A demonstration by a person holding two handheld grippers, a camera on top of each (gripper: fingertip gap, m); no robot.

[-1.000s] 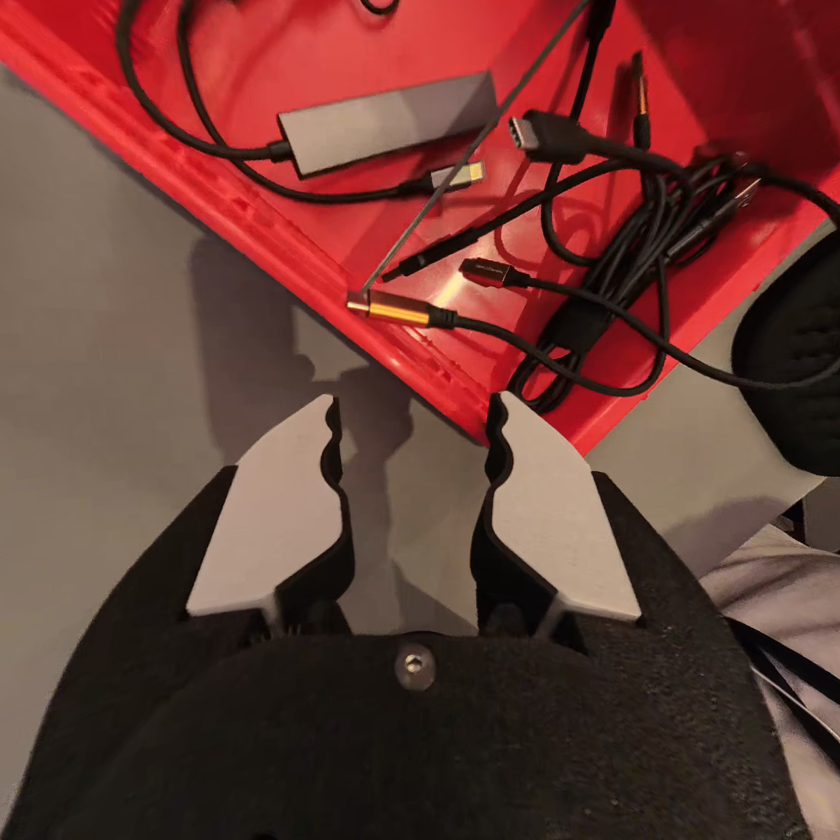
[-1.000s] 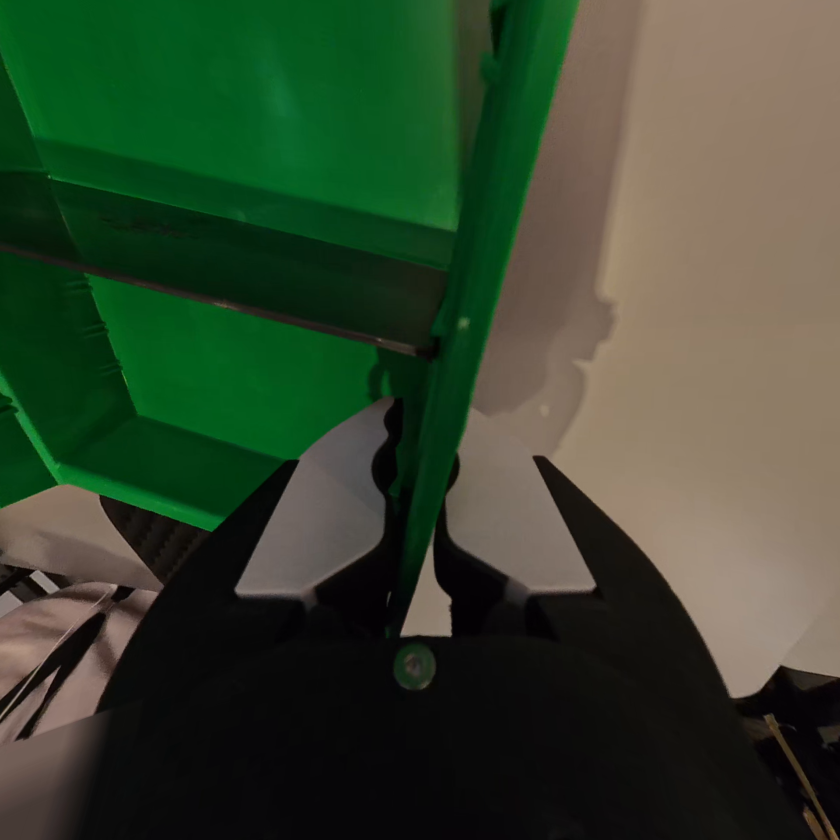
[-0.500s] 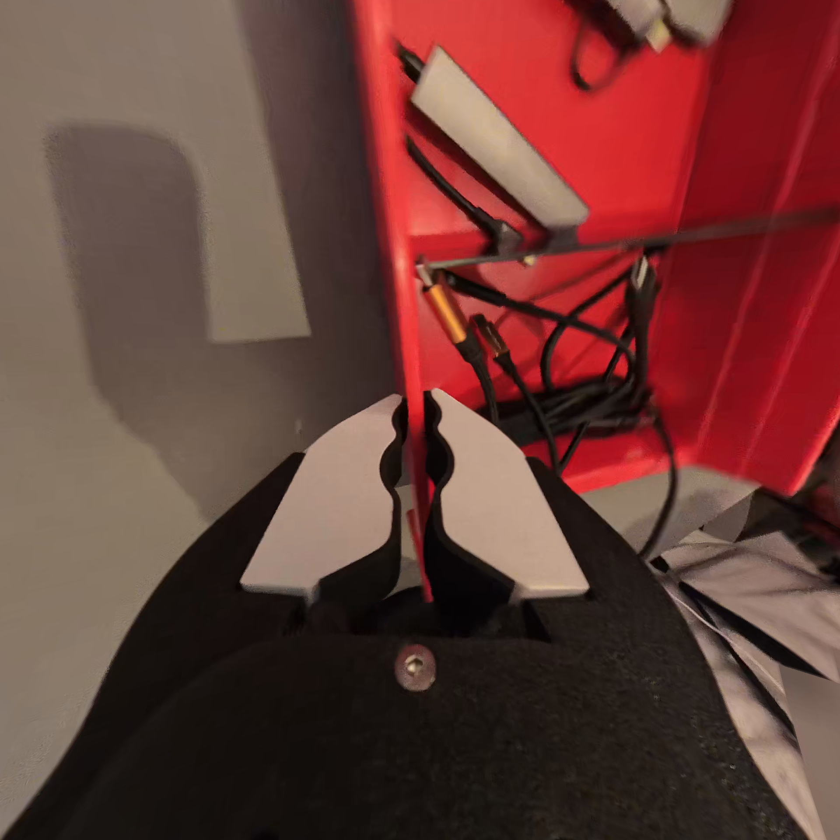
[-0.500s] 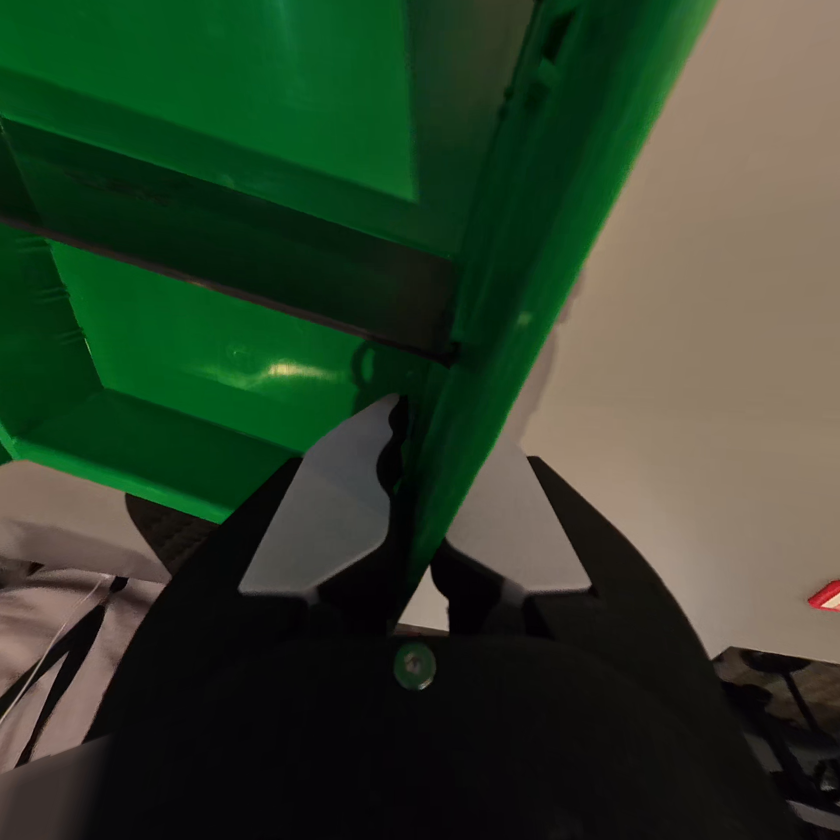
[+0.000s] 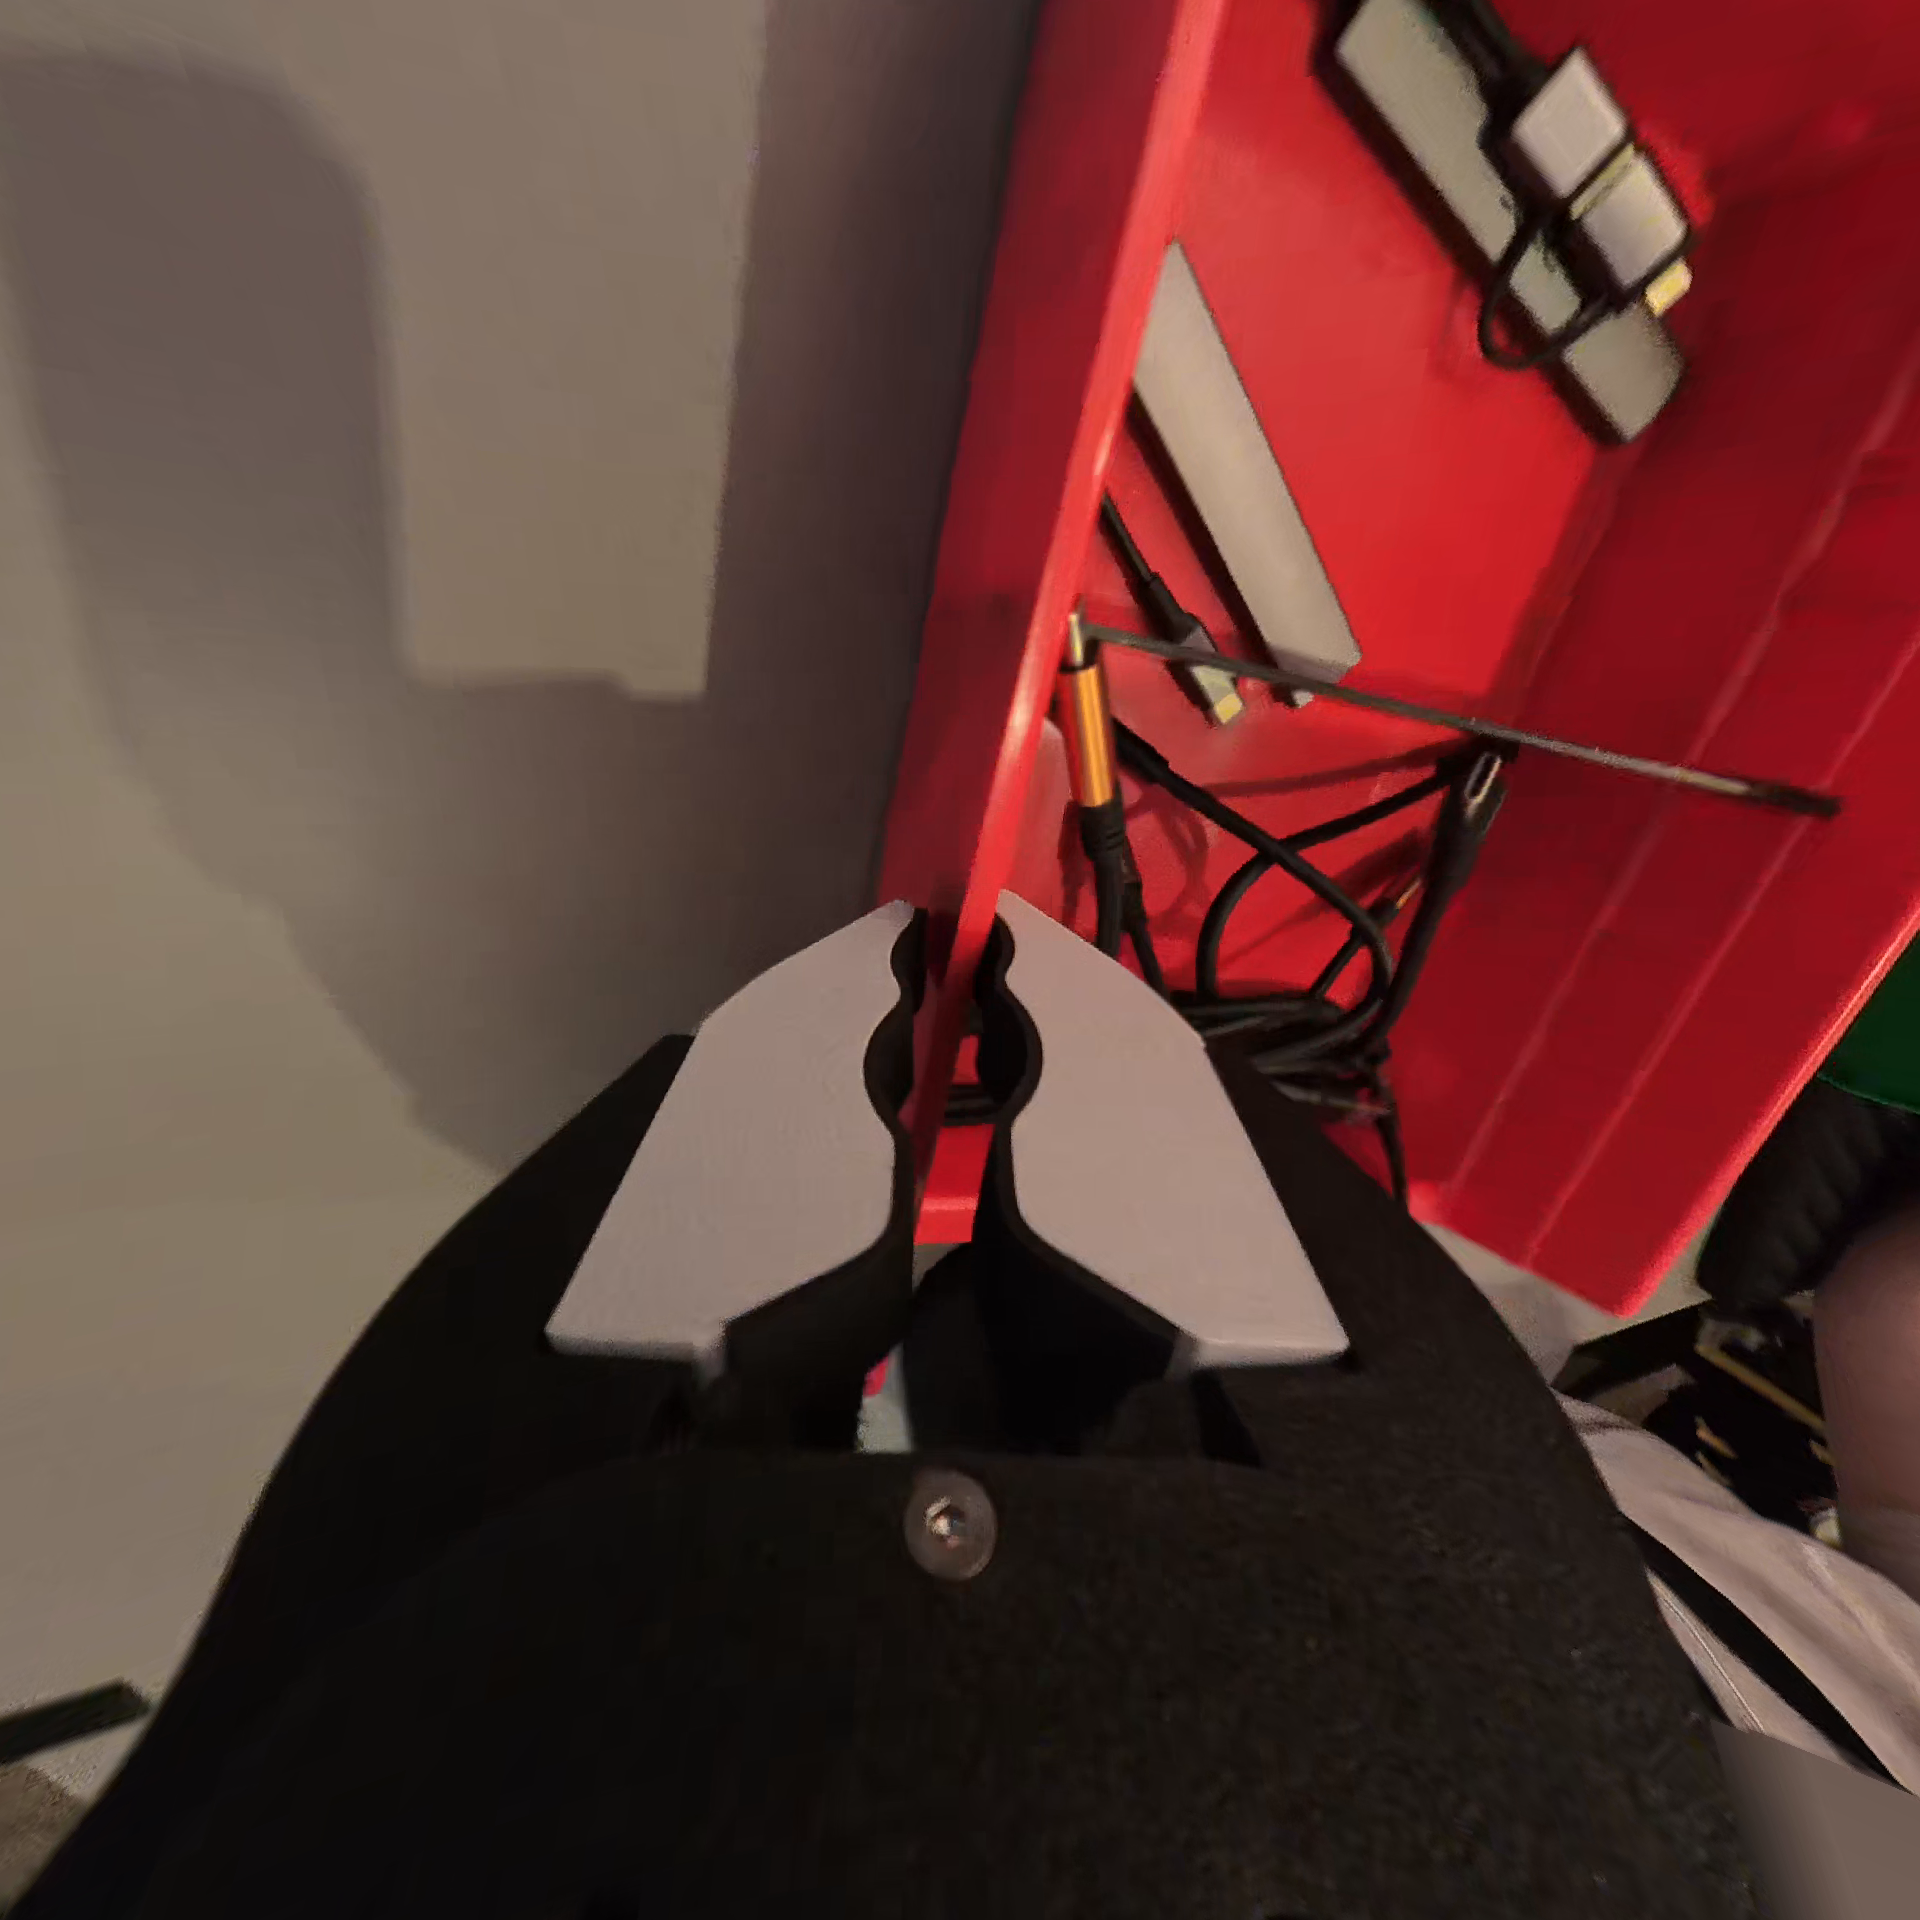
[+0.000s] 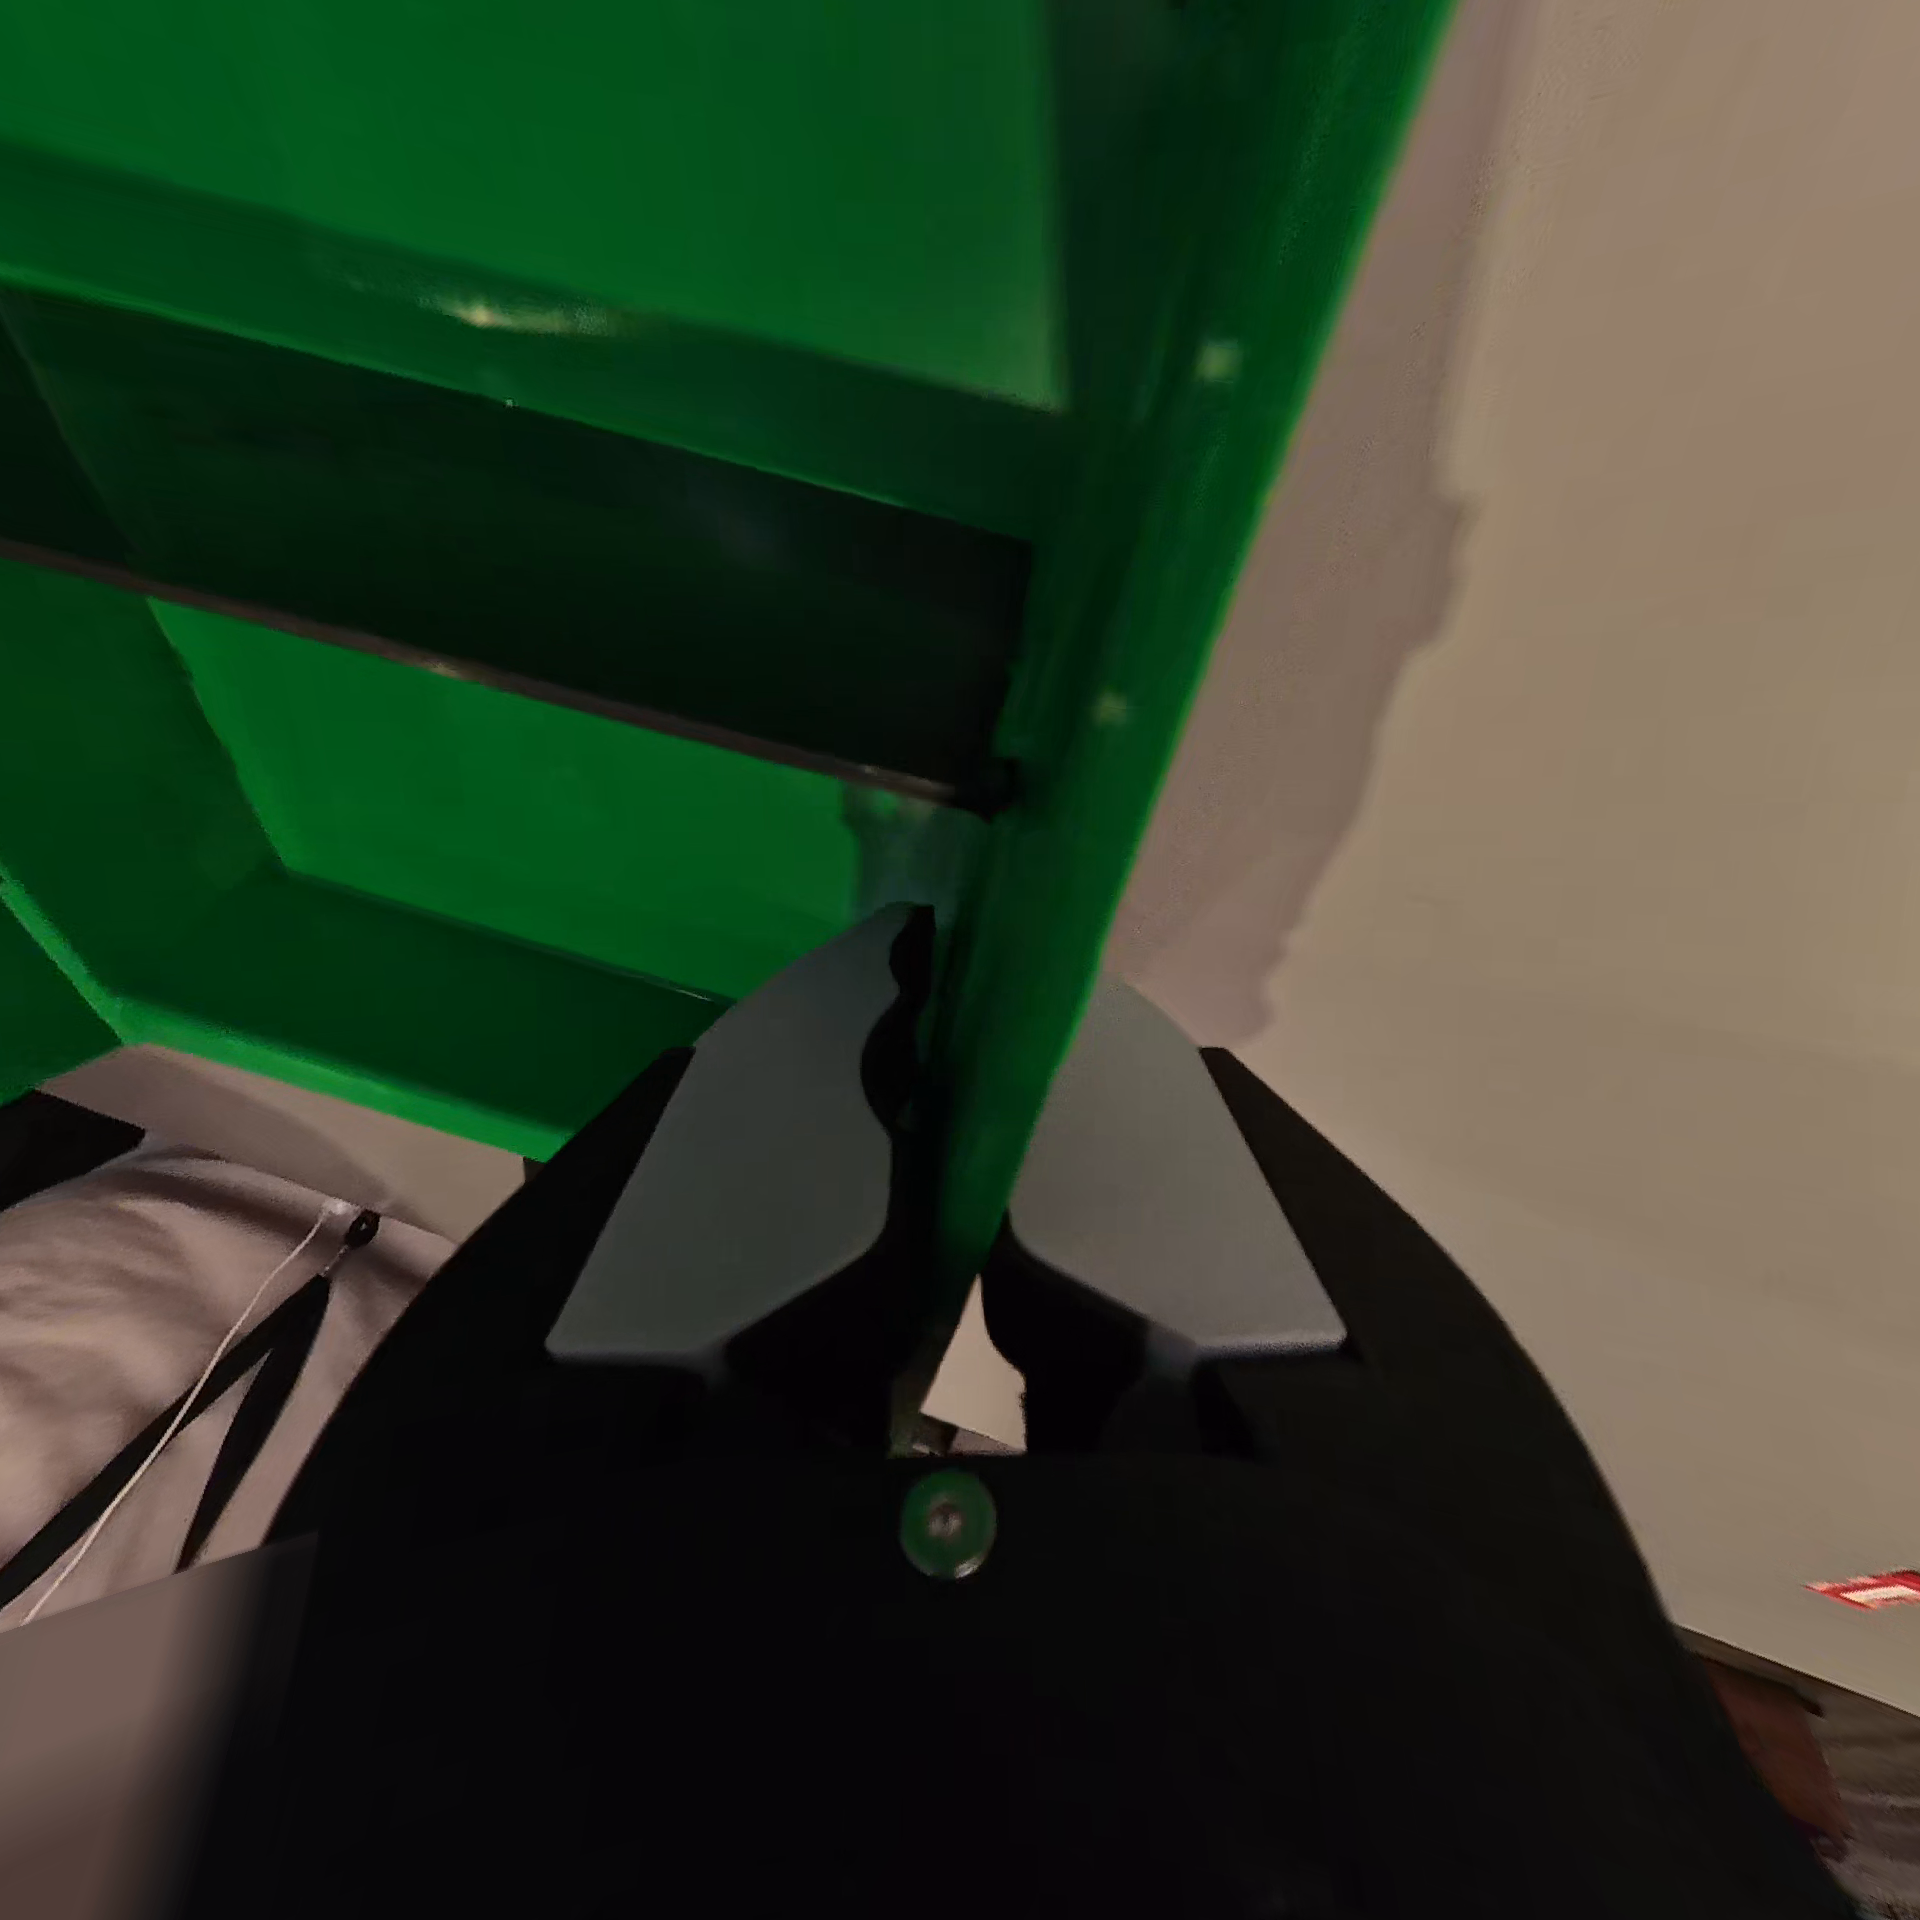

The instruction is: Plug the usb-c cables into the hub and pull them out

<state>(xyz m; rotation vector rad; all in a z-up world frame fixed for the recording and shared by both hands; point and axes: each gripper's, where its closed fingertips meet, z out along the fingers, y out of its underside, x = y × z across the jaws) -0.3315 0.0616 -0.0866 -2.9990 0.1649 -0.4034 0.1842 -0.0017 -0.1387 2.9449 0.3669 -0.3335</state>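
Note:
My left gripper point(image 5: 951, 920) is shut on the side wall of a red bin point(image 5: 997, 582) and holds it tilted. Inside lie a grey hub point(image 5: 1242, 488), a second grey hub with adapters point(image 5: 1517, 208), a gold-tipped cable plug point(image 5: 1091, 727) and a tangle of black cables point(image 5: 1278, 997). A thin black rod point(image 5: 1455, 717) spans the red bin. My right gripper point(image 6: 997, 940) is shut on the side wall of a green bin point(image 6: 1122, 644), which shows nothing inside it. A thin black rod point(image 6: 520, 675) crosses the green bin too.
A pale grey tabletop point(image 5: 364, 520) lies under the red bin, left of it. The green bin's corner point(image 5: 1881, 1039) shows at the right in the left wrist view. A person's grey clothing point(image 6: 125, 1330) is at the lower left of the right wrist view. There is about 55 centimeters between the tips of the two grippers.
My left gripper closed on the red bin's wall and tilted it, so the cables and hubs slid. My right gripper kept its hold on the green bin, which tilted further.

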